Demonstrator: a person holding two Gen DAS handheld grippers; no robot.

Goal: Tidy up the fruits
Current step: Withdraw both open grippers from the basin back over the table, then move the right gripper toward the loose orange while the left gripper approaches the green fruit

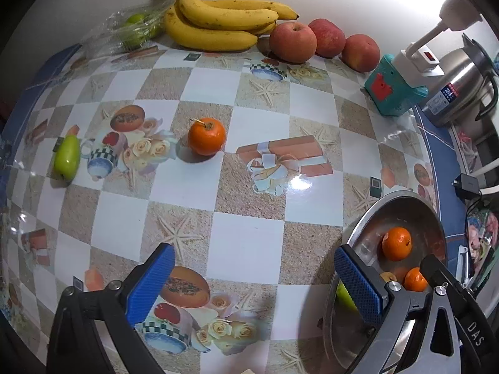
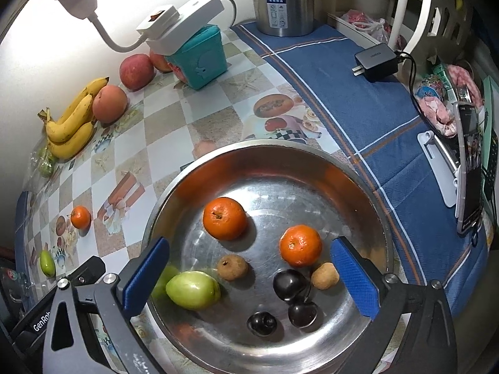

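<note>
My right gripper (image 2: 249, 265) stands open above a steel bowl (image 2: 268, 145), nothing between its blue pads (image 2: 352, 280). In the bowl lie two tangerines (image 2: 224, 218), a green fruit (image 2: 193, 290), two small brown fruits (image 2: 232, 267) and three dark cherries (image 2: 288, 283). My left gripper (image 1: 254, 268) is open too, hanging empty over the patterned tablecloth, with the bowl (image 1: 368, 218) at its right. On the cloth ahead of it sit a lone tangerine (image 1: 206, 136) and, far left, a green fruit (image 1: 67, 157). Bananas (image 1: 218, 18) and three apples (image 1: 292, 42) line the wall.
A clear bag with green fruit (image 1: 134, 28) lies left of the bananas. A teal box (image 1: 393, 88) carries a white power strip (image 2: 184, 21). A steel flask (image 2: 282, 0), a black charger (image 2: 375, 59) and a phone on a stand (image 2: 471, 168) sit on the blue cloth at the right.
</note>
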